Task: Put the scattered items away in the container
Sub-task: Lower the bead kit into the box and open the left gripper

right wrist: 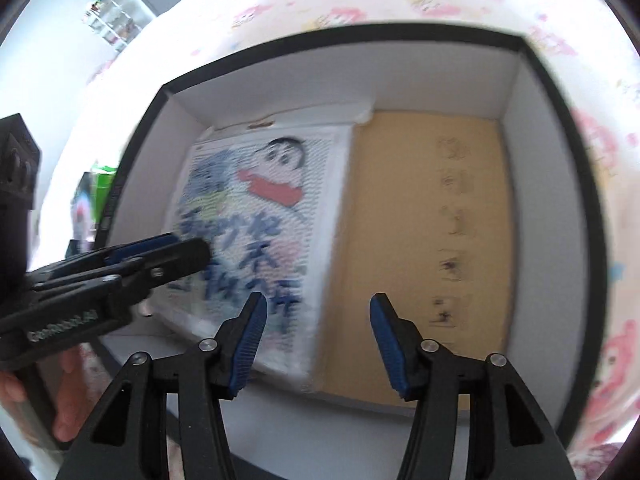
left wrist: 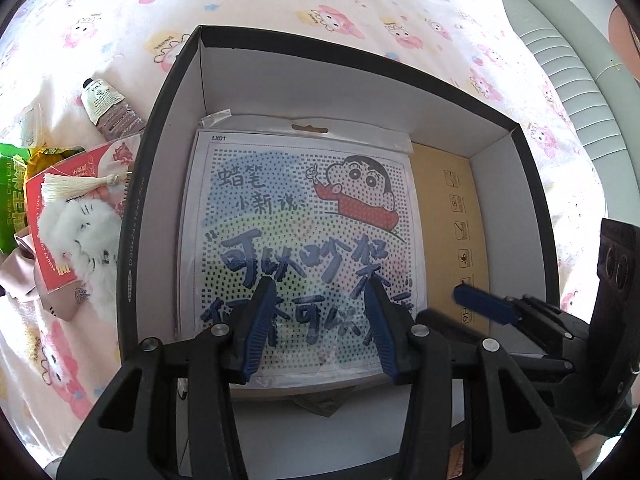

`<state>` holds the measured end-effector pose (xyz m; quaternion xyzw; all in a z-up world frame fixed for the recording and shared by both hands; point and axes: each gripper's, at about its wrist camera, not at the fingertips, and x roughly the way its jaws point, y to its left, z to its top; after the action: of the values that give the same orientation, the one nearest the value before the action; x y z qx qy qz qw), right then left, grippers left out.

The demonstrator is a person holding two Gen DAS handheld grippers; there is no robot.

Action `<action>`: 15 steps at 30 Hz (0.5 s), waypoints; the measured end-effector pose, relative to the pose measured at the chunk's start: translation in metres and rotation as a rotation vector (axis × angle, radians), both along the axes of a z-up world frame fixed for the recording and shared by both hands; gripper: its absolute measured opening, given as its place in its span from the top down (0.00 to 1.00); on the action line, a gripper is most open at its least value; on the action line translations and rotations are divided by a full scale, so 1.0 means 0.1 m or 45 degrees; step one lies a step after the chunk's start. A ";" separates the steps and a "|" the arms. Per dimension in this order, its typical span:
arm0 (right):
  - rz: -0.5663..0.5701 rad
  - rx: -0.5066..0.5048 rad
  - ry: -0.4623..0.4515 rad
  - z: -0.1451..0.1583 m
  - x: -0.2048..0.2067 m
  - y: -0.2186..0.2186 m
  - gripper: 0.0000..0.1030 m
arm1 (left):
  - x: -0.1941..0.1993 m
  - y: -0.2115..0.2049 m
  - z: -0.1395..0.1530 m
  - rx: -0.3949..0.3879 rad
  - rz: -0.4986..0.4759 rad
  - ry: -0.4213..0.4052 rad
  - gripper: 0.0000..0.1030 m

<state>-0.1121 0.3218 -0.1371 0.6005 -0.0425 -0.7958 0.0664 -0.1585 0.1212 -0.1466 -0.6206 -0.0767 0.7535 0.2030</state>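
The container [left wrist: 132,216] is sitting on the bedsheet [left wrist: 320,8], the cartoon sheet [left wrist: 296,216] lying flat against its left wall; left gripper [left wrist: 320,312] and right gripper [right wrist: 318,324] are hovering spread, pinching nothing, freed for remaining items.

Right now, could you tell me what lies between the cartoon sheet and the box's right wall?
Only the bare tan cardboard panel, clearest in the right wrist view.

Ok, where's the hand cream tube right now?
Left wrist view, far left: the hand cream tube lies on the bedsheet outside the black box, above the red card.
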 end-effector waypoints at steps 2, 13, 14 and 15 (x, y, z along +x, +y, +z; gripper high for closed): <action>0.029 0.234 0.065 0.04 0.05 -0.07 0.51 | -0.02 -0.02 -0.02 0.011 -0.006 -0.019 0.55; 0.086 -0.164 -0.126 -0.18 0.14 -0.01 0.51 | 0.05 0.04 -0.07 -0.051 -0.075 -0.080 0.57; 0.085 -0.137 -0.119 -0.18 0.16 -0.01 0.51 | 0.06 0.01 -0.04 -0.118 -0.051 -0.042 0.57; 0.086 -0.090 -0.099 -0.17 0.18 0.00 0.51 | 0.06 -0.01 -0.01 -0.177 -0.026 -0.007 0.61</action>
<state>-0.0939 0.3217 -0.1540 0.6294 -0.0528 -0.7670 0.1129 -0.1523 0.1197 -0.1476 -0.6360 -0.0185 0.7532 0.1667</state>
